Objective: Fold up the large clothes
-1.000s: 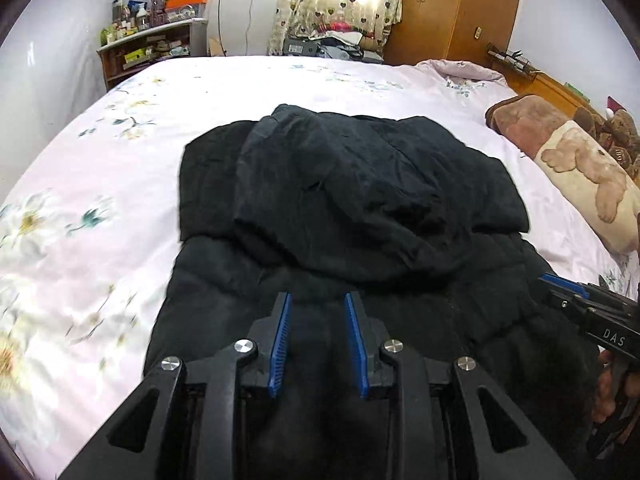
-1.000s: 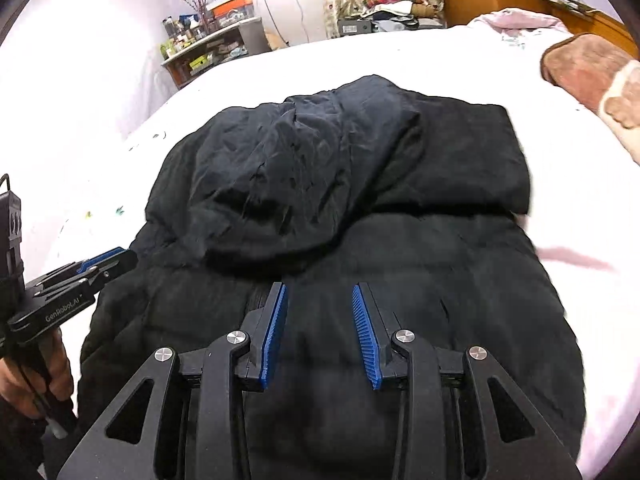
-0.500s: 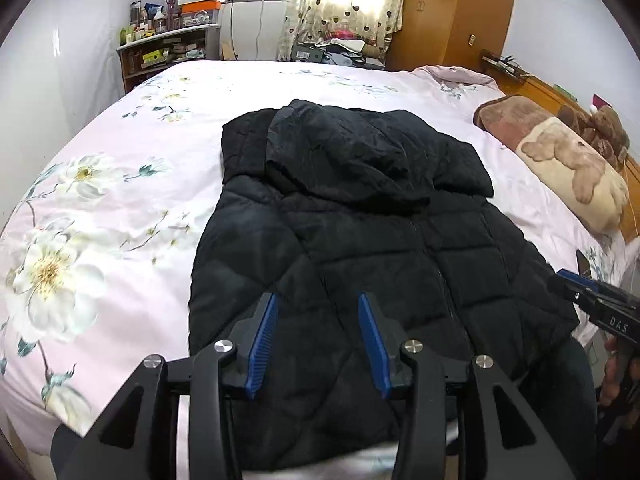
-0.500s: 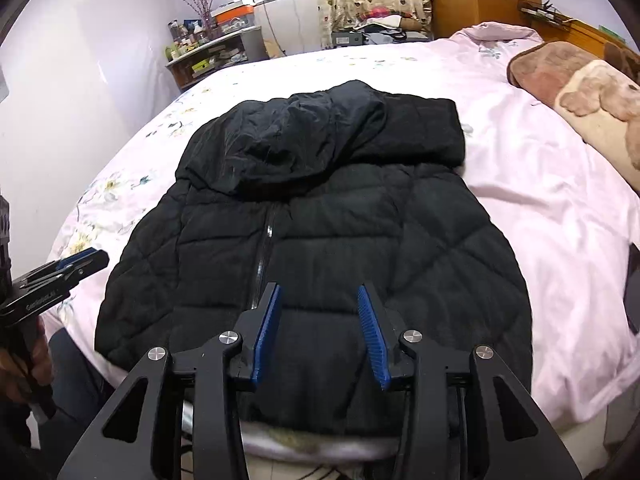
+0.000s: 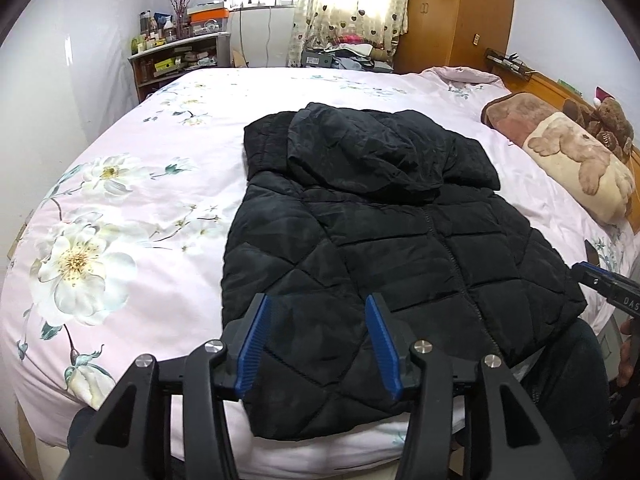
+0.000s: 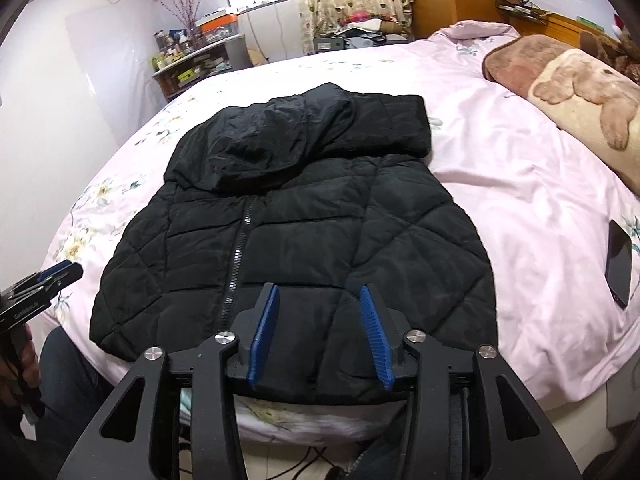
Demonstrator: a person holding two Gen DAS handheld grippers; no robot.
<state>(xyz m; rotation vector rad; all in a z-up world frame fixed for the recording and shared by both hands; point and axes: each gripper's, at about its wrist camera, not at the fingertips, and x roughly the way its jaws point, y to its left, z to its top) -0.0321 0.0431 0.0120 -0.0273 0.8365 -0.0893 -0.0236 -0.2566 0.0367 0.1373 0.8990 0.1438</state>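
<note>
A black quilted hooded jacket (image 5: 380, 240) lies flat on the bed, front up and zipped, hood folded down over the chest, hem at the near edge. It also shows in the right wrist view (image 6: 304, 232). My left gripper (image 5: 318, 304) is open and empty, held above the hem's left part. My right gripper (image 6: 318, 296) is open and empty above the hem's right part. Each gripper shows at the edge of the other's view, the right (image 5: 608, 286) and the left (image 6: 44, 282).
The bed (image 5: 132, 200) has a pink floral sheet. A bear-print pillow (image 5: 576, 160) and plush bears lie at the right by the headboard. A dark phone (image 6: 619, 266) lies on the sheet right of the jacket. Shelves (image 5: 176, 56) and a wardrobe stand beyond the bed.
Both grippers have pulled back and up from over the jacket toward the bed's near edge. The whole jacket now shows. The jaws have opened somewhat wider.
</note>
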